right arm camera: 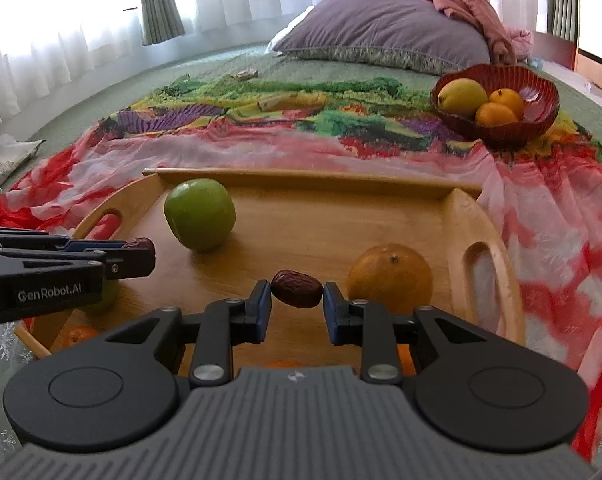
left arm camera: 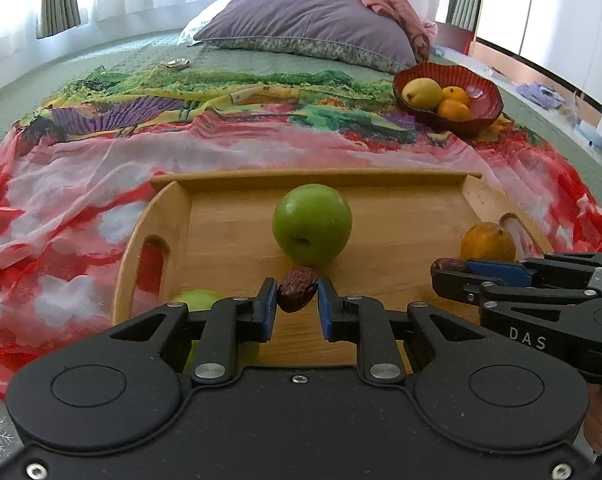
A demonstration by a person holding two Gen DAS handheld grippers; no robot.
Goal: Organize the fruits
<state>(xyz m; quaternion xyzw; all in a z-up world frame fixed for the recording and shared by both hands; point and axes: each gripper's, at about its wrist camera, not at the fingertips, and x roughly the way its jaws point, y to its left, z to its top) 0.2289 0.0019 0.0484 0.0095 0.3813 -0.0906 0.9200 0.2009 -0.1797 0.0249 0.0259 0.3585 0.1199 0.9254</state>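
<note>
My left gripper (left arm camera: 297, 298) is shut on a dark brown date (left arm camera: 297, 289) just above the wooden tray (left arm camera: 229, 240). My right gripper (right arm camera: 297, 295) is shut on a second date (right arm camera: 297, 289) over the same tray (right arm camera: 341, 224). A green apple (left arm camera: 312, 223) lies on the tray ahead; it also shows in the right wrist view (right arm camera: 200, 213). An orange (right arm camera: 389, 278) lies right of my right gripper. A red bowl (left arm camera: 481, 100) at the far right holds a yellow pear (left arm camera: 422, 94) and two small oranges (left arm camera: 455, 105).
The tray lies on a colourful scarf (left arm camera: 101, 184) spread over a green bed. A purple pillow (left arm camera: 309, 24) and pink bedding lie at the head. Another green fruit (left arm camera: 199, 300) sits at the tray's near left. A small orange (right arm camera: 79, 335) shows under the left gripper.
</note>
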